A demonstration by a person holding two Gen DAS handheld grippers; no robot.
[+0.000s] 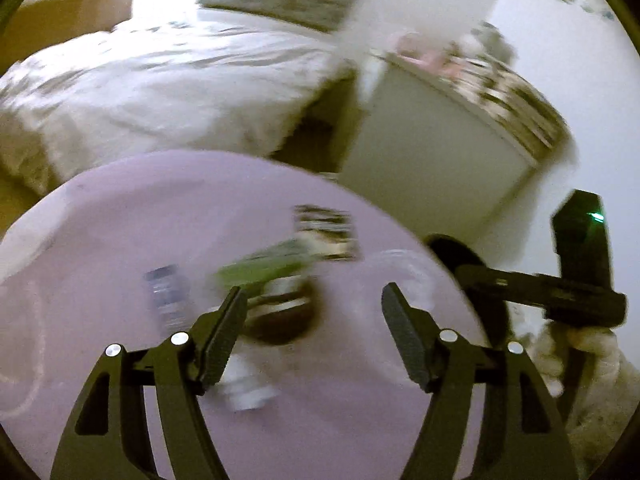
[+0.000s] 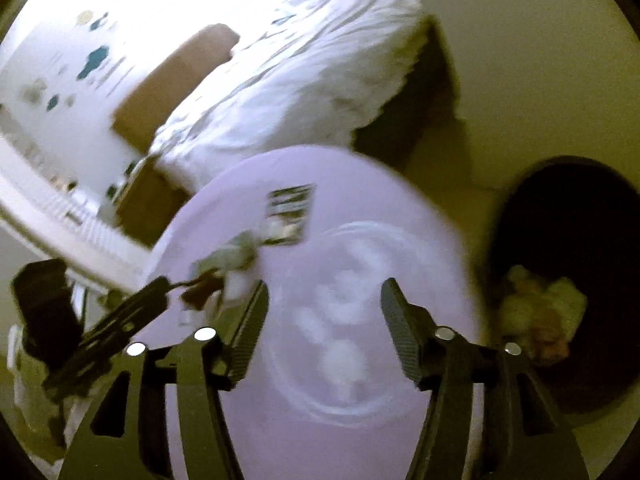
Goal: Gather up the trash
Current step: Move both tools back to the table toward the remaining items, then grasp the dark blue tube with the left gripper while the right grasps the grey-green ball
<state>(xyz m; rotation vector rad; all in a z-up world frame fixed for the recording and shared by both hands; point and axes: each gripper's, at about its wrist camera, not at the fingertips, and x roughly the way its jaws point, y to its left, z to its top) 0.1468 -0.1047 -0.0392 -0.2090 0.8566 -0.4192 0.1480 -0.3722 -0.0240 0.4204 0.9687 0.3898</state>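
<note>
Both views blurred. Left gripper (image 1: pixel 314 296) jaws apart, empty, over round table (image 1: pixel 100 220) with litter. Right gripper (image 2: pixel 324 292) jaws apart, empty. Bin (image 2: pixel 568 208) beside table.

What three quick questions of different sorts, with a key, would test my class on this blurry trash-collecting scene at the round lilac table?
1. True or false: the left gripper holds the green wrapper.
2. Which container beside the round lilac table already holds crumpled waste? A) dark round bin B) a white box
3. Fill in: the clear plastic dish lies below the ____ gripper.

Key: 1 false, its jaws stand open and empty; 2 A; 3 right.
</note>
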